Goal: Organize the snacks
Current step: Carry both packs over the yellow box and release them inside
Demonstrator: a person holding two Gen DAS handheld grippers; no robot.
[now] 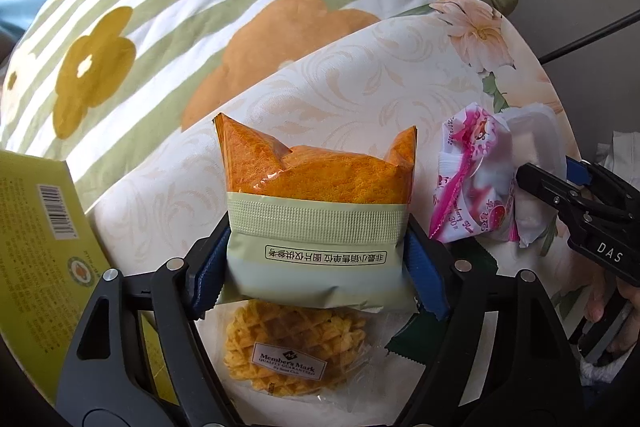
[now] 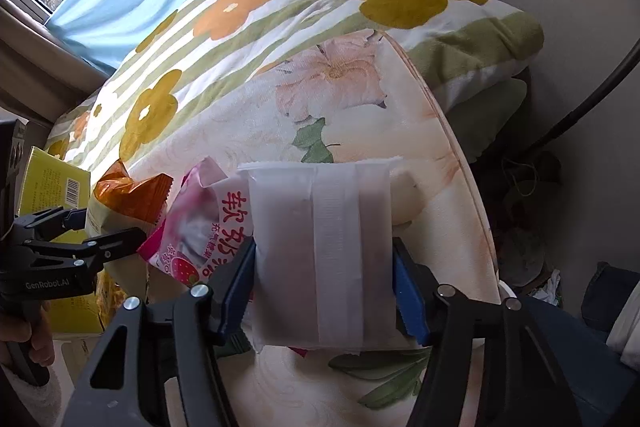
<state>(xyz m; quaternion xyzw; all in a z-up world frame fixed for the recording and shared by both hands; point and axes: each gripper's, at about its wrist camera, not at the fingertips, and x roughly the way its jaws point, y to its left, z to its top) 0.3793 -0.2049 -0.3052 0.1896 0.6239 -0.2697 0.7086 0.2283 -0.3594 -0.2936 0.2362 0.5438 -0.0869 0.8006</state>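
My left gripper (image 1: 316,263) is shut on an orange and pale green snack packet (image 1: 316,203), held above the cloth-covered table (image 1: 360,87). Under it lies a clear-wrapped waffle (image 1: 292,347). A pink strawberry snack bag (image 1: 476,183) lies to the right. My right gripper (image 2: 324,287) is shut on a frosted white snack packet (image 2: 320,251), seam side up, held over the table's front edge. In the right wrist view the pink bag (image 2: 200,227) and the orange packet (image 2: 128,203) sit to the left, with the left gripper (image 2: 76,239) beside them.
A yellow-green box (image 1: 44,239) stands at the left; it also shows in the right wrist view (image 2: 52,195). A dark green wrapper (image 1: 416,339) lies by the waffle. A flowered quilt (image 1: 200,27) is heaped behind the table. The table's right edge (image 2: 460,155) drops to a cluttered floor.
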